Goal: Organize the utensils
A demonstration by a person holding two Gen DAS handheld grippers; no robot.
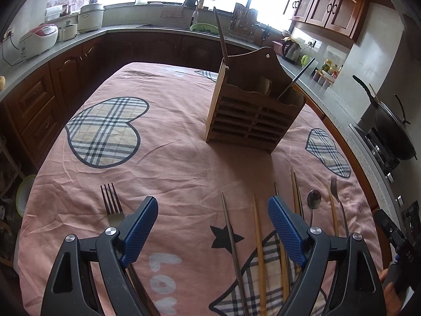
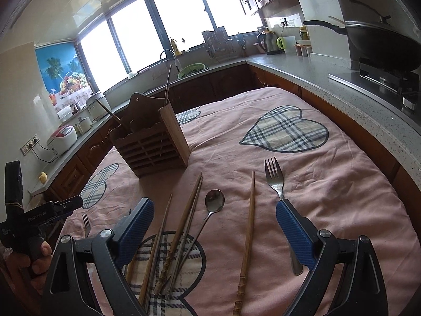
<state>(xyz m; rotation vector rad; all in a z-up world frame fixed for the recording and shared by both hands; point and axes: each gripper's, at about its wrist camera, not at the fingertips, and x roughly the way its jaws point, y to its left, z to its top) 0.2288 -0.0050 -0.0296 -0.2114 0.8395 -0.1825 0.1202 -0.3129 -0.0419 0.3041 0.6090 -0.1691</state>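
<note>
A wooden utensil caddy (image 1: 252,113) (image 2: 152,142) stands mid-table with a few sticks and a handle poking out. Before it, on the pink cloth, lie several chopsticks (image 1: 259,237) (image 2: 184,223), a single chopstick (image 2: 250,210), a spoon (image 1: 314,200) (image 2: 214,200) and a fork (image 1: 335,192) (image 2: 273,176). Another fork (image 1: 111,202) (image 2: 86,223) lies apart on the left. My left gripper (image 1: 213,205) hovers open over bare cloth, that fork just outside its left finger. My right gripper (image 2: 214,206) is open above the spoon and chopsticks, its right finger over the fork's handle.
Dark cabinets and a grey counter (image 2: 302,65) wrap around the table (image 1: 171,142). A wok (image 2: 381,44) sits on the stove at the right, rice cookers (image 1: 39,39) at the left, a sink (image 1: 200,27) at the back. A hand (image 2: 39,258) holds the left gripper (image 2: 71,204).
</note>
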